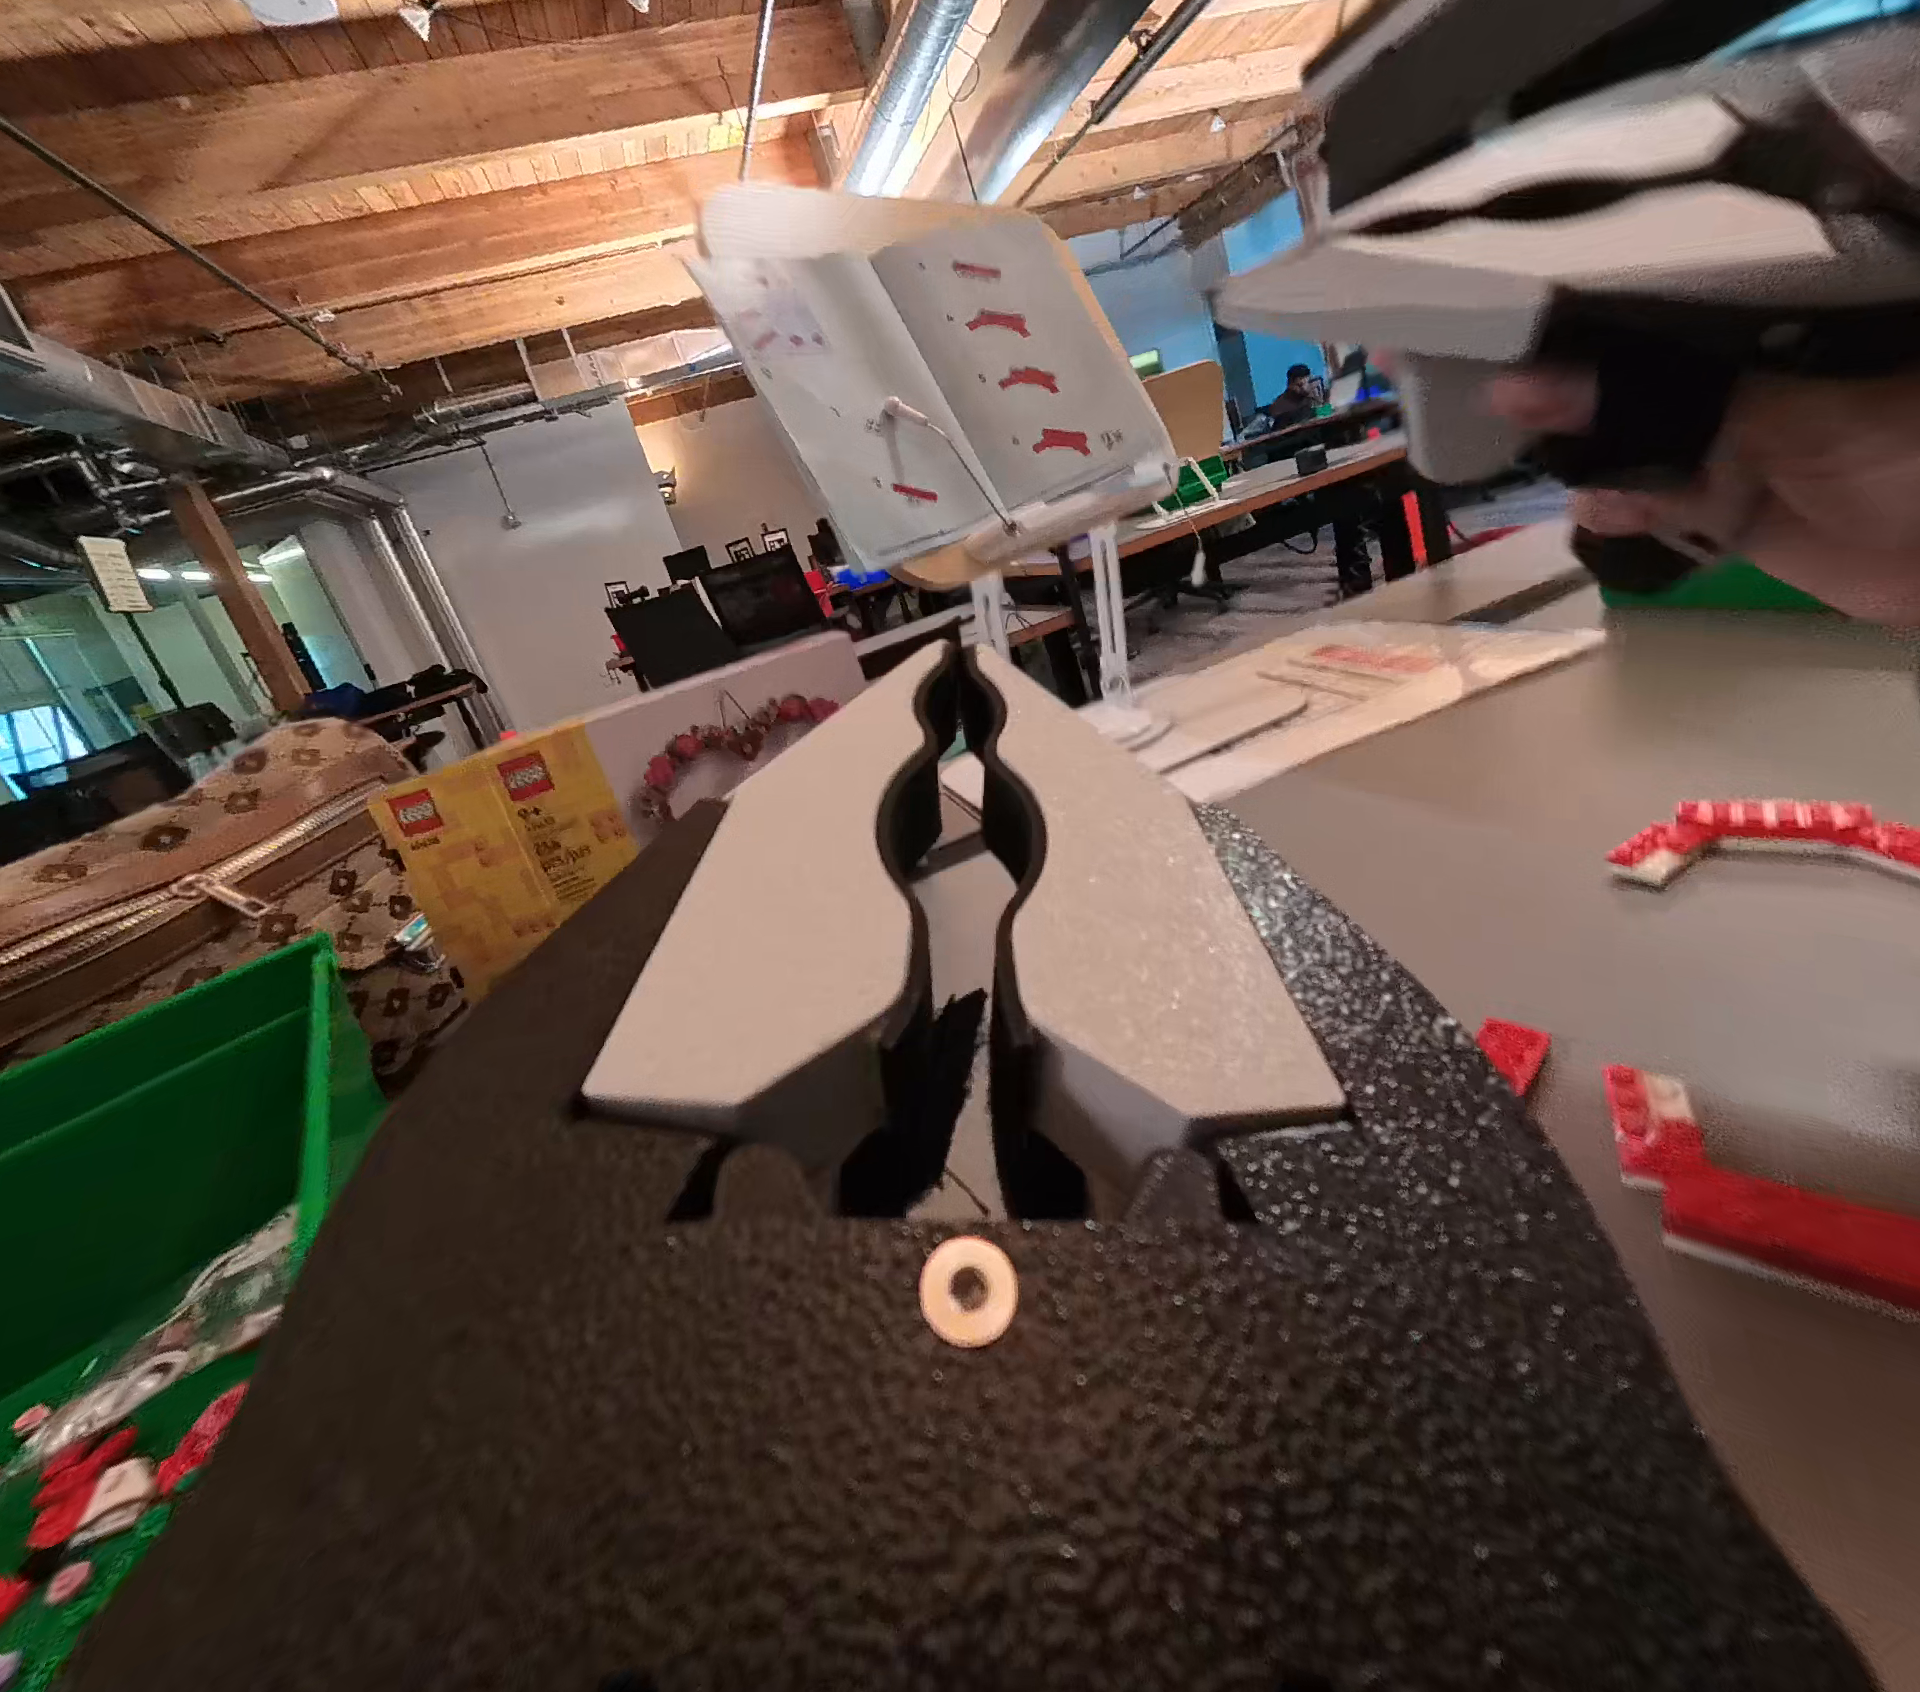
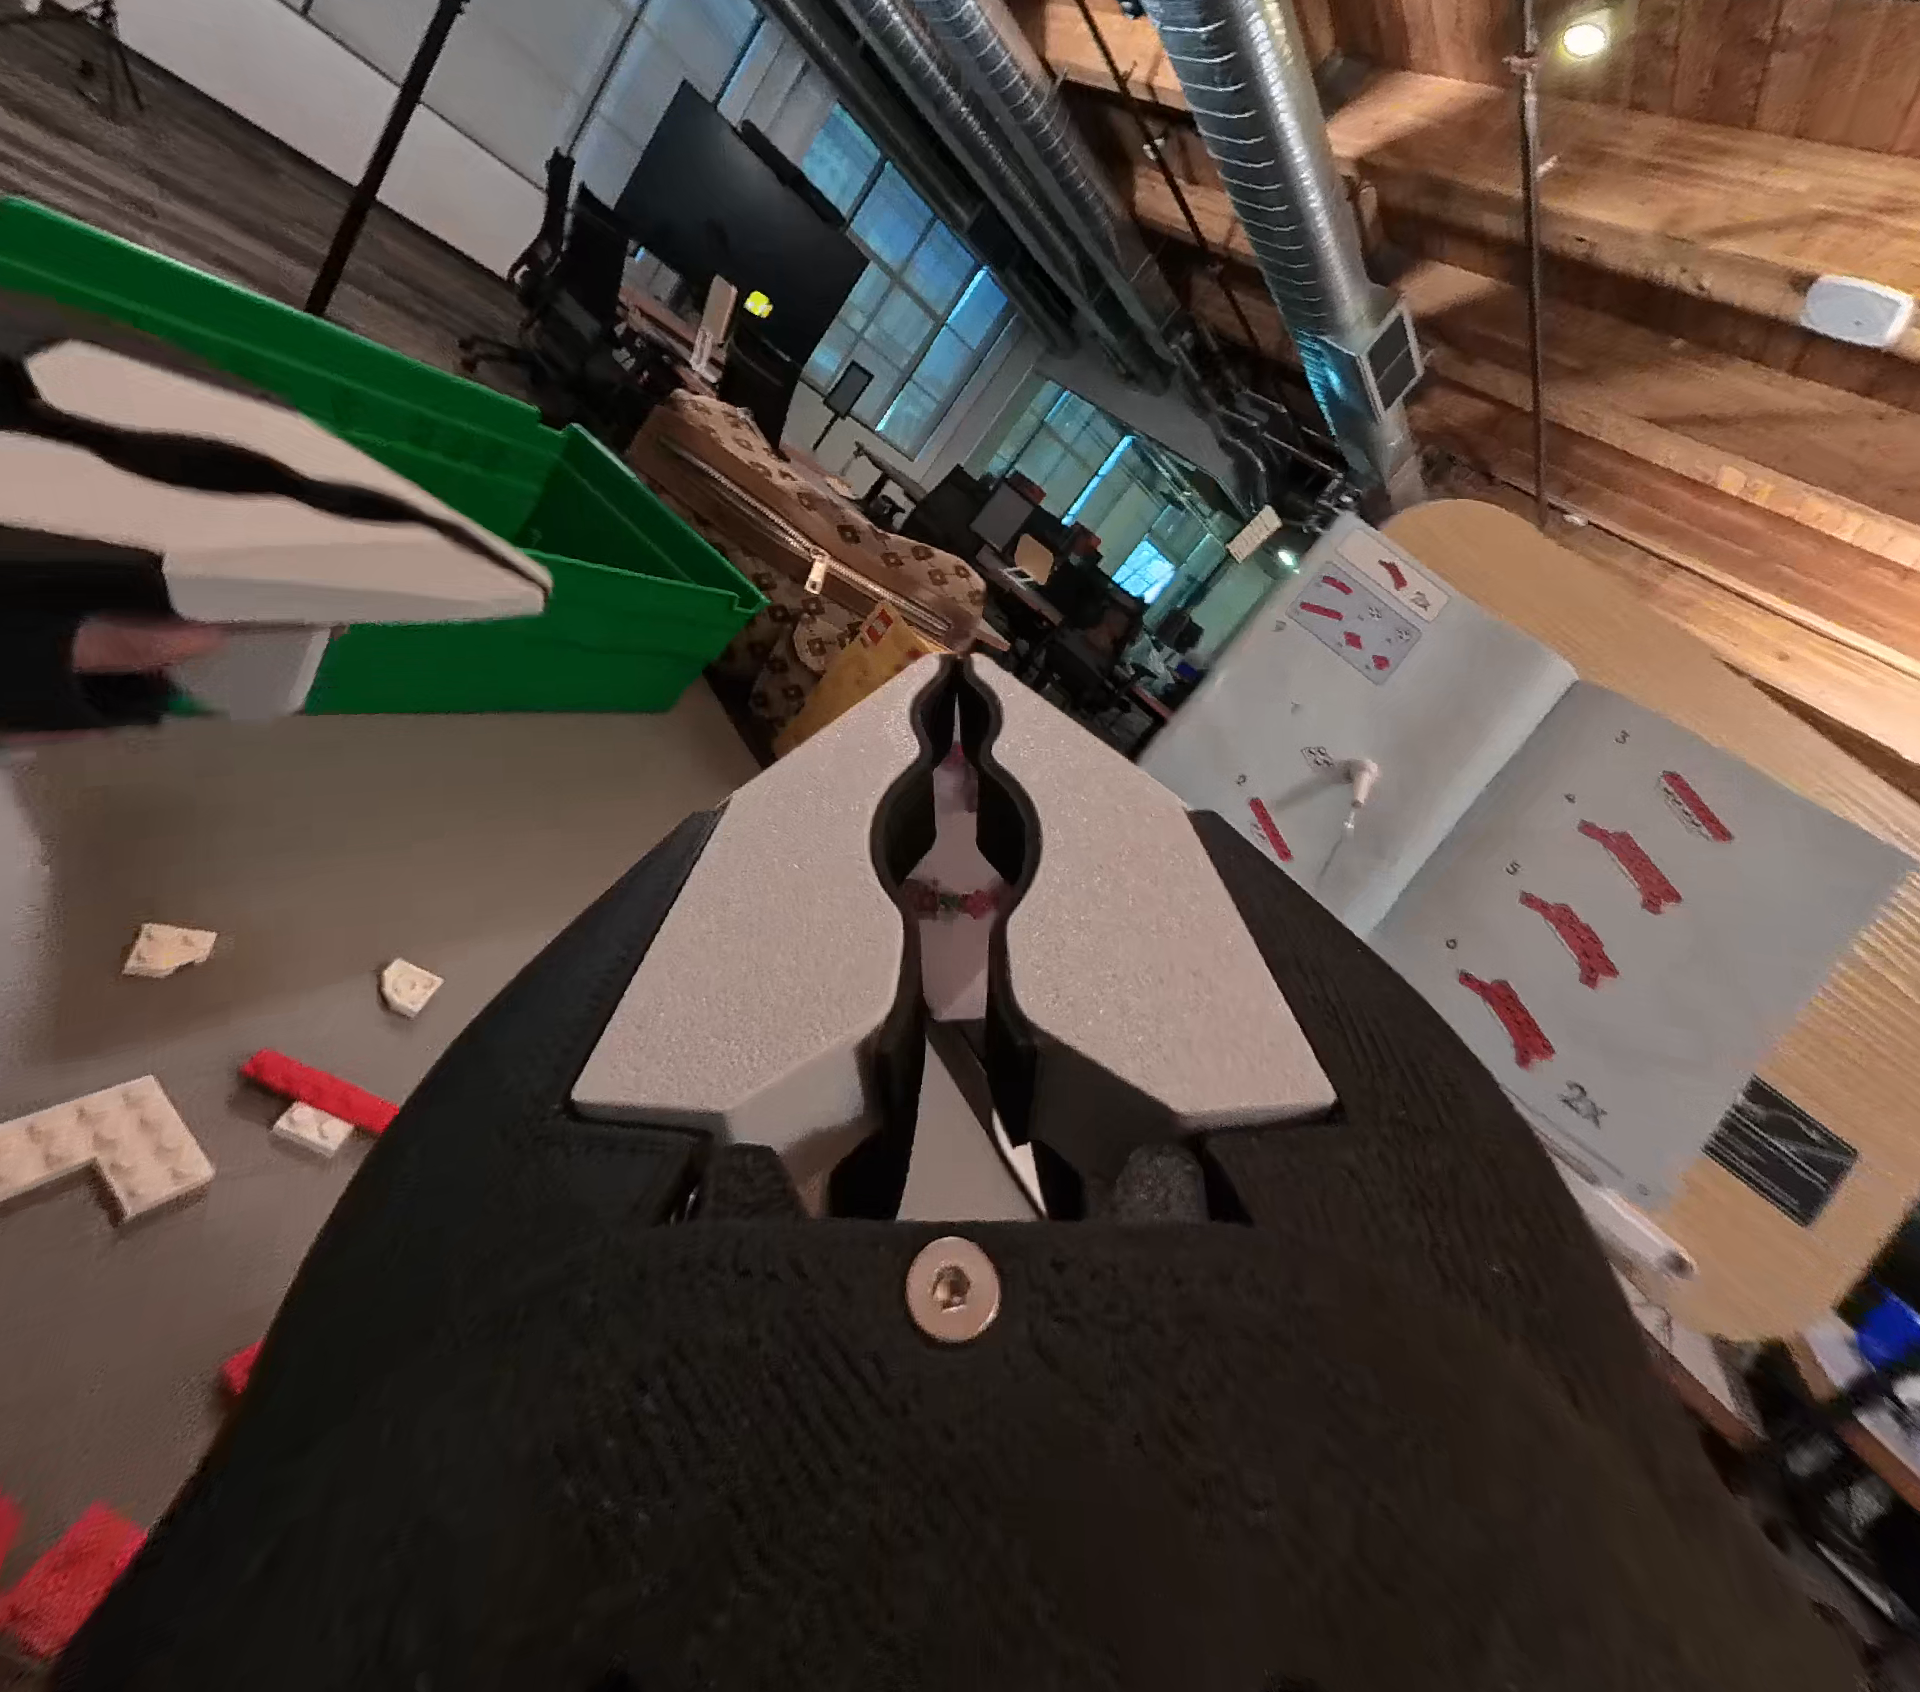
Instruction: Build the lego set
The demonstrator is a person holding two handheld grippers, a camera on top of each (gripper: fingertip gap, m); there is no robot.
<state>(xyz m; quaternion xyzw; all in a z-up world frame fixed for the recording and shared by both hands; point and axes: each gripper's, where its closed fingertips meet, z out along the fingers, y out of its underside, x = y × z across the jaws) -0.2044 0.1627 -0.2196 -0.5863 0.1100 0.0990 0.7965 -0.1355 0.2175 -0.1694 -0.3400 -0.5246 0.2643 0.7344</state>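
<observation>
My left gripper (image 1: 964, 655) is shut and empty, raised above the grey table (image 1: 1558, 904) and tilted up. My right gripper (image 2: 961, 663) is shut and empty, also raised; it shows at the upper right of the left wrist view (image 1: 1236, 307). A curved red lego assembly (image 1: 1766, 832) lies on the table to the right, with a small red piece (image 1: 1512, 1050) and a red plate assembly (image 1: 1756, 1195) nearer. In the right wrist view, white plates (image 2: 104, 1143), small white pieces (image 2: 171, 948) and a red and white piece (image 2: 317, 1107) lie on the table. The open instruction book (image 1: 935, 385) stands on a stand.
A green bin (image 1: 156, 1154) holding bags and loose red pieces sits at the left, seen also in the right wrist view (image 2: 582, 541). A yellow lego box (image 1: 509, 853) and a patterned bag (image 1: 208, 863) lie beyond it. A plastic sleeve (image 1: 1382, 676) lies farther on the table. The gap from one gripper's tips to the other's is roughly 11 centimeters. The red plate assembly (image 1: 1756, 1195) is about equally far from each gripper, around 20 centimeters.
</observation>
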